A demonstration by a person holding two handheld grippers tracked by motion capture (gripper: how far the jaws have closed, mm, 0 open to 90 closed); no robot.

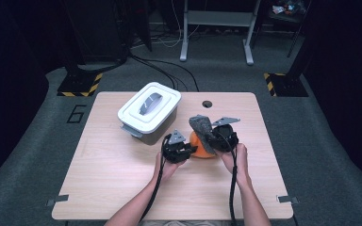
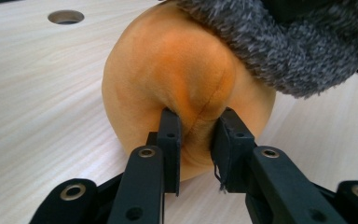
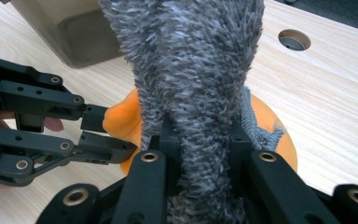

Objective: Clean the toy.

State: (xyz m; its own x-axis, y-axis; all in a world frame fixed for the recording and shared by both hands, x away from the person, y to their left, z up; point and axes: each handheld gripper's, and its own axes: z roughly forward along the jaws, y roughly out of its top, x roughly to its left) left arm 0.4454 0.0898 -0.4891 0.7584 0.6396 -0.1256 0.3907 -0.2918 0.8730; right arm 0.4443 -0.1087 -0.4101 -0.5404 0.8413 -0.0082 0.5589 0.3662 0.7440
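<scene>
We see a round orange plush toy [image 1: 202,149] lying near the middle of the light wooden table [image 1: 122,179], between the person's two hands. A fuzzy grey plush piece [image 1: 201,128] rises from the toy's top and leans toward the far side.

The left gripper [image 1: 187,149] comes in from the toy's left and is clenched on a fold of the orange fabric; in the left gripper view both pads pinch a raised ridge of the orange plush [image 2: 186,84], with the grey fuzz [image 2: 289,42] hanging over its upper right. The right gripper [image 1: 213,140] sits just right of the toy and is clamped on the grey piece: in the right gripper view the grey fuzzy strip [image 3: 191,84] runs up between its jaws, squeezed narrow there, with the orange body [image 3: 121,119] beneath and the left gripper [image 3: 103,131] biting the orange at the left.

A white lidded plastic box with a grey handle [image 1: 149,111] stands on the table to the far left of the toy, well apart from both grippers. A round hole [image 1: 207,104] is in the table at its far edge.
</scene>
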